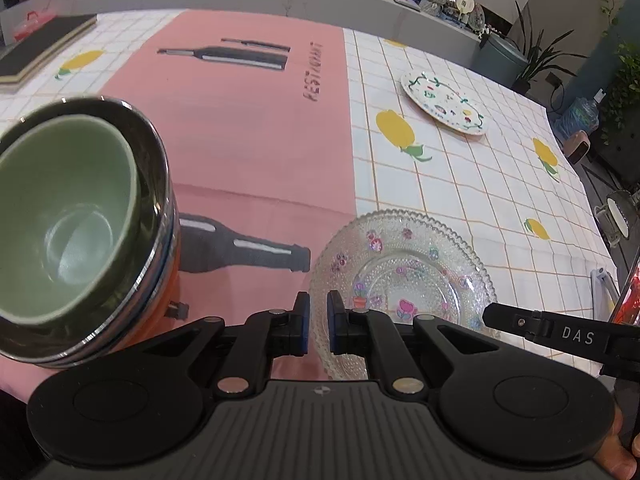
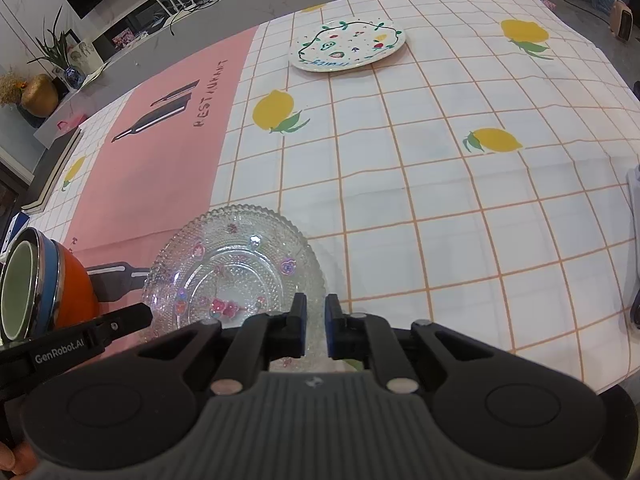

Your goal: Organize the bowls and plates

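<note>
On the left of the left wrist view, a green bowl (image 1: 68, 216) sits nested inside a steel-rimmed orange bowl (image 1: 160, 276) on the pink placemat (image 1: 248, 140). The left gripper (image 1: 318, 320) has its jaws drawn narrow around the near-left rim of the clear glass plate (image 1: 404, 276), seemingly pinching it. A painted white plate (image 1: 444, 102) lies far right on the lemon-print tablecloth (image 1: 480, 184), and the right gripper (image 1: 560, 334) reaches in from the right. From the right wrist view, the right gripper (image 2: 316, 324) is likewise nearly closed over the glass plate's (image 2: 236, 264) near-right rim. The stacked bowls (image 2: 44, 292) stand at far left, the painted plate (image 2: 348, 46) far ahead, and the left gripper (image 2: 80, 336) enters from the left.
</note>
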